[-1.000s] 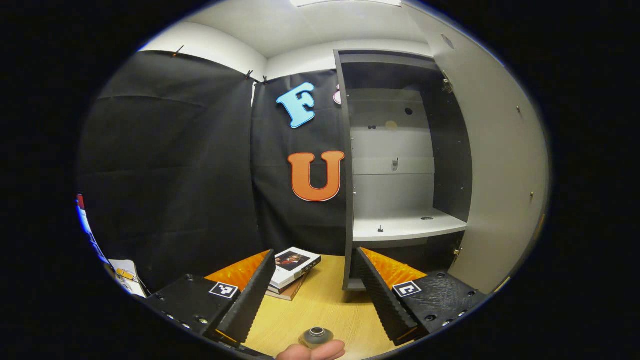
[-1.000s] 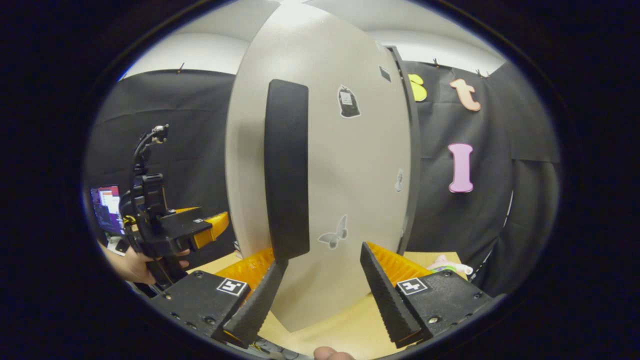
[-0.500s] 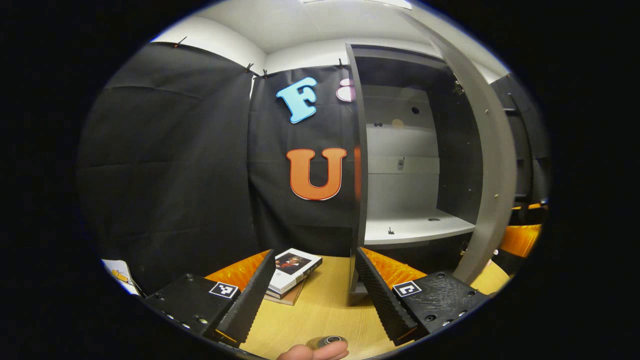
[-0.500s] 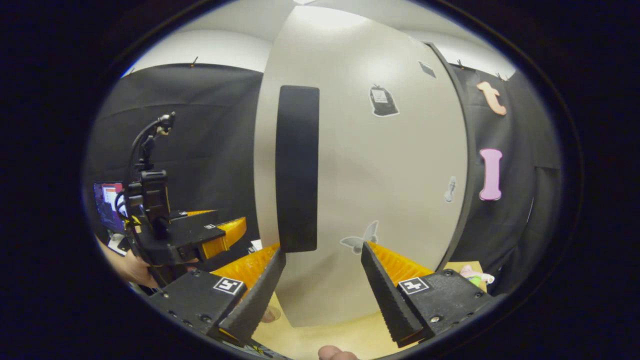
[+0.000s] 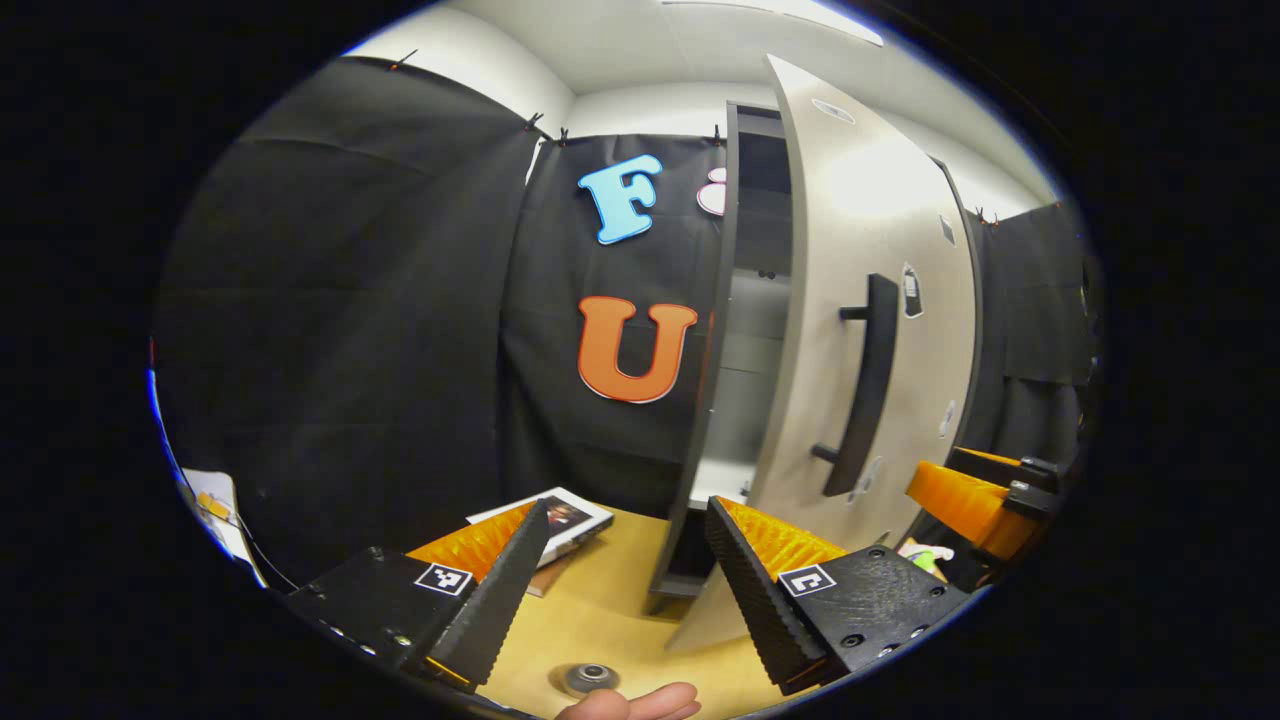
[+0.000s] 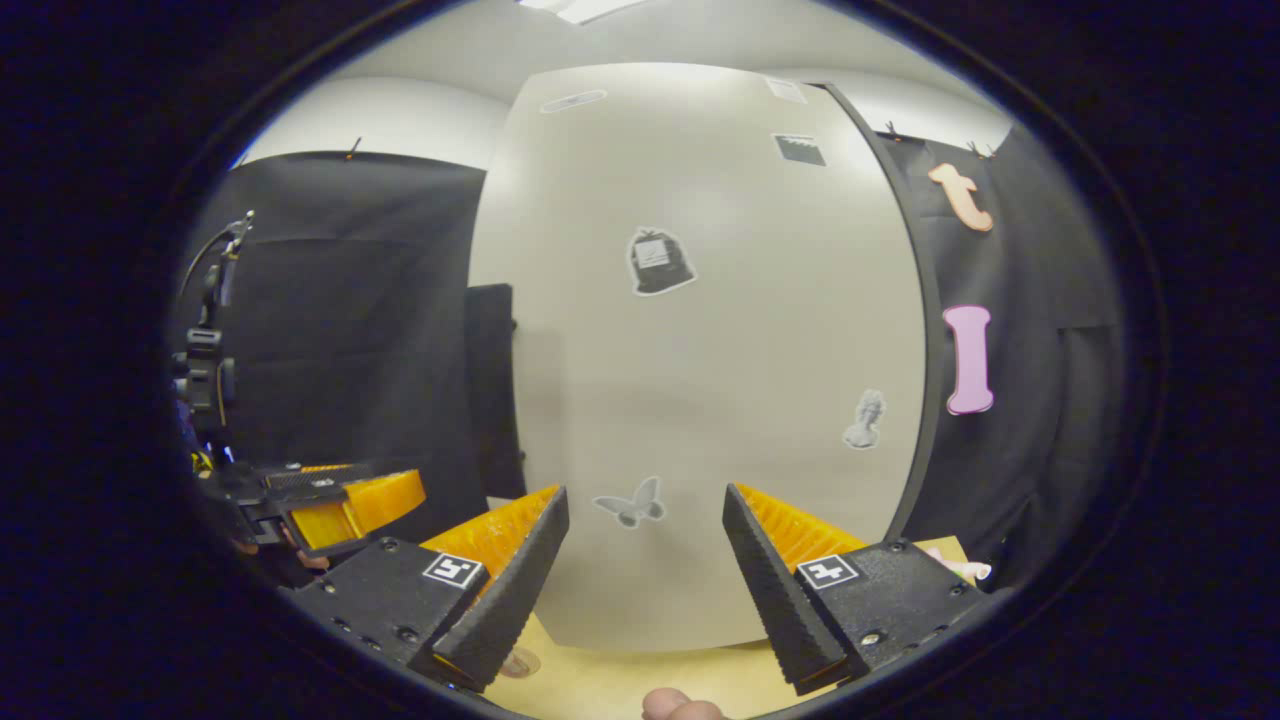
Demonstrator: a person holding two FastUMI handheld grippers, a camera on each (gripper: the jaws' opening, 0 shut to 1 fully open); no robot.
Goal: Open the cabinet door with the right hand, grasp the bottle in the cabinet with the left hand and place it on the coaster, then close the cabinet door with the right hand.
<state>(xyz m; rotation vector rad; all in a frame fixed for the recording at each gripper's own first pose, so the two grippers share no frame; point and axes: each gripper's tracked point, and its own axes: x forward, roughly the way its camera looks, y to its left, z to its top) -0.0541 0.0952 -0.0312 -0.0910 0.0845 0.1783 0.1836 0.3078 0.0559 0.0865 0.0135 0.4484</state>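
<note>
The pale cabinet door stands nearly shut, leaving a narrow gap into the cabinet. Its dark bar handle faces out. In the right gripper view the door is close ahead, with the handle at its left edge. My right gripper is open and faces the door's flat front, holding nothing. My left gripper is open and empty over the wooden table. A round dark bottle cap shows just below it, beside a thumb.
Stacked books lie on the table left of the cabinet. The right gripper shows beyond the door's edge, and the left gripper shows at the left of the right gripper view. A small pink object lies at the right.
The door has swung from wide open to nearly shut, hiding the shelf. The right gripper has followed its front, and the handle has slid left in its view. The left gripper stays open.
</note>
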